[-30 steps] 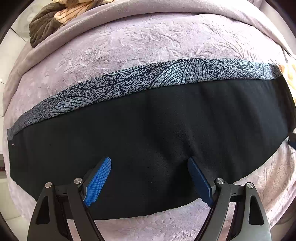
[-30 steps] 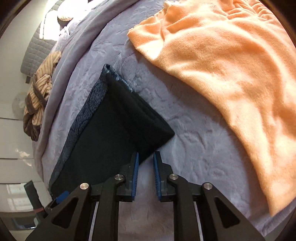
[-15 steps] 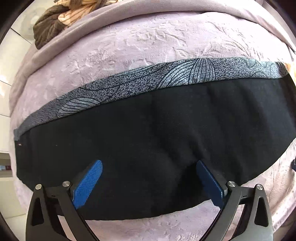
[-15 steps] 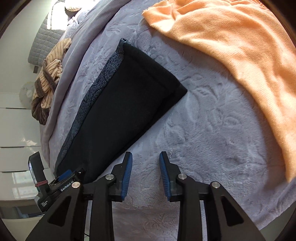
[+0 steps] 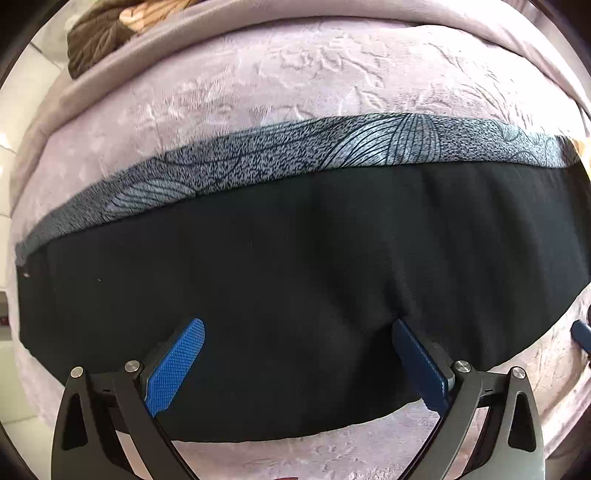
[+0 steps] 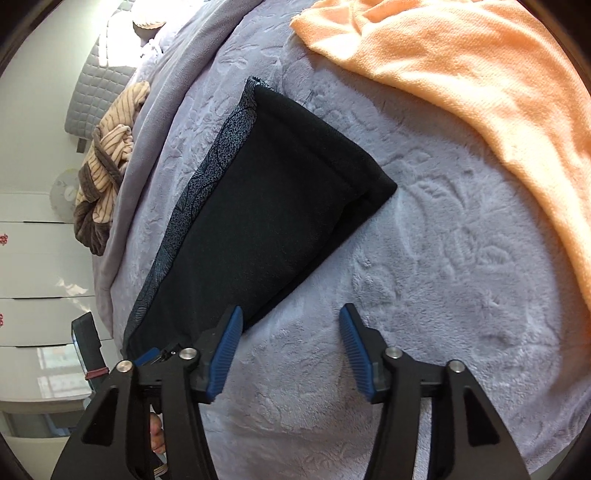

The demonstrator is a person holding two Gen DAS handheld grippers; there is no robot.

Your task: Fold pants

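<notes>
Black pants [image 5: 295,280], folded into a long strip w/ grey patterned band [image 5: 280,162] along far edge, lying flat on lilac embossed bed cover [image 5: 295,74]; in right wrist view same pants [image 6: 266,206] running diagonally from hemmed end near centre down to lower left, band [image 6: 207,173] on left side.

Left hand-held gripper [image 5: 295,354] pointing straight down over near part of pants, jaws spread wide, blue pads [image 5: 177,365] just above the black cloth, nothing pinched betw. them; whether pad tips brush the fabric: cannot tell.

Right hand-held gripper [image 6: 291,347] angled down beside pants' near long edge, jaws apart and just been opening; only bare bed cover [image 6: 424,258] betw. them; left pad [image 6: 225,350] overlapping pants' edge in picture, contact unclear.

Around: orange towel [image 6: 461,74] spread over upper right of bed, apart from pants, strip of cover betw.; brown-and-tan striped garment [image 6: 107,162] bunched at far left bed edge, also seen at top left in left wrist view [image 5: 107,33]; grey quilted headboard [image 6: 99,96] beyond; white drawer fronts [image 6: 33,258] at left; fingers [image 6: 157,435] of a hand low left behind right tool; tip of other tool [image 5: 581,334] at right rim of left view. Nothing lying on top of pants.
</notes>
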